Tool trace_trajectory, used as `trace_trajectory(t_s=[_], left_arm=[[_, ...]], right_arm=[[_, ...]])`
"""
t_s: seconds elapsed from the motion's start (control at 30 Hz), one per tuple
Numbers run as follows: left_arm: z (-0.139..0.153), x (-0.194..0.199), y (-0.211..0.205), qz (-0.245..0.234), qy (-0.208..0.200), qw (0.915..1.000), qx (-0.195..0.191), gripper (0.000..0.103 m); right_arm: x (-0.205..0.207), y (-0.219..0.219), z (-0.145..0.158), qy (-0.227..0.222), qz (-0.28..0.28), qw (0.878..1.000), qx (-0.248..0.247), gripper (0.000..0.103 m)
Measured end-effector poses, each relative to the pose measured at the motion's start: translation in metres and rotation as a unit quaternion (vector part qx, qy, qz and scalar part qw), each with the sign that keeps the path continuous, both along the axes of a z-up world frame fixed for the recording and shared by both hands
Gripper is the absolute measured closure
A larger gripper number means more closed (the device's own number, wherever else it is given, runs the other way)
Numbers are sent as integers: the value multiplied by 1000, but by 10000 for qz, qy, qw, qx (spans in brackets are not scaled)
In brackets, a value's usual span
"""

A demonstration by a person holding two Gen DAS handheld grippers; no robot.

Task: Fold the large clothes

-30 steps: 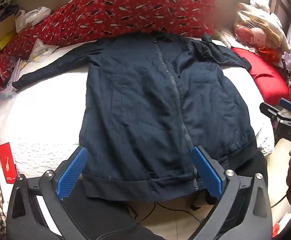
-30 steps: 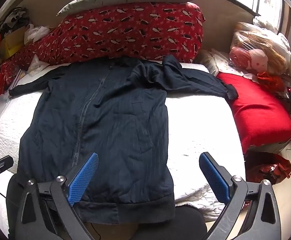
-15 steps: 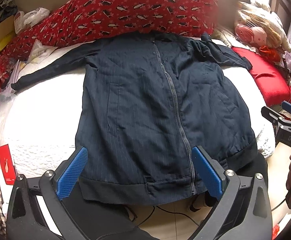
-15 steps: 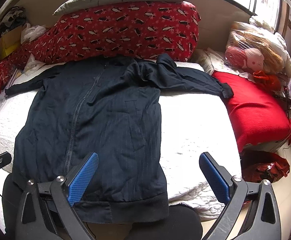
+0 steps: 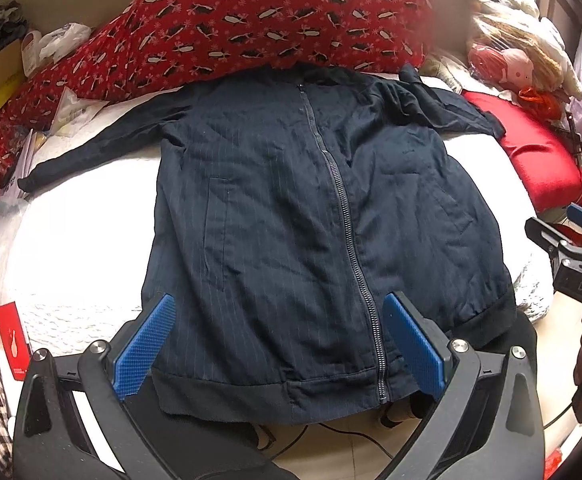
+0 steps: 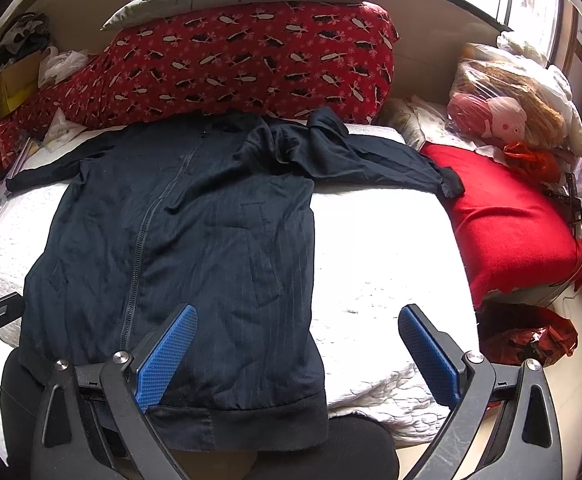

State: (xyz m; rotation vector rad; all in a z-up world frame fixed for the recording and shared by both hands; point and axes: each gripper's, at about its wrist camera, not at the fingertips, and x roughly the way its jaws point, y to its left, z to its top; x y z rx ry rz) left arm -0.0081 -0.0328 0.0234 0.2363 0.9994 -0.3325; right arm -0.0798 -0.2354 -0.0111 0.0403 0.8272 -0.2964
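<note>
On the bed (image 5: 71,240): jacket (image 5: 291,220) is spread flat, zipped.
Left gripper (image 5: 279,344): held apart, empty.
Right gripper (image 6: 297,352): held apart, empty.

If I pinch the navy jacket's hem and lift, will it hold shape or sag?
The navy jacket will probably sag: its thin cloth already wrinkles where it lies flat on the white bedspread. The bunched right sleeve would likely trail behind. The ribbed hem looks thicker, so either open gripper should hold it well.

A navy zip-up jacket (image 5: 291,240) lies flat on the white bed (image 5: 75,240); the left gripper (image 5: 279,344) hovers wide apart above its hem.
</note>
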Motion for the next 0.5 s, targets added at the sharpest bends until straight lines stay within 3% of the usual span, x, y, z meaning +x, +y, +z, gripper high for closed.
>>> trace_trajectory(t_s=[0.5], left_arm=[[-7,6,2,69,83,9999,46,0]], right_arm=[[5,-2,-7,75,33,10000,38,2]])
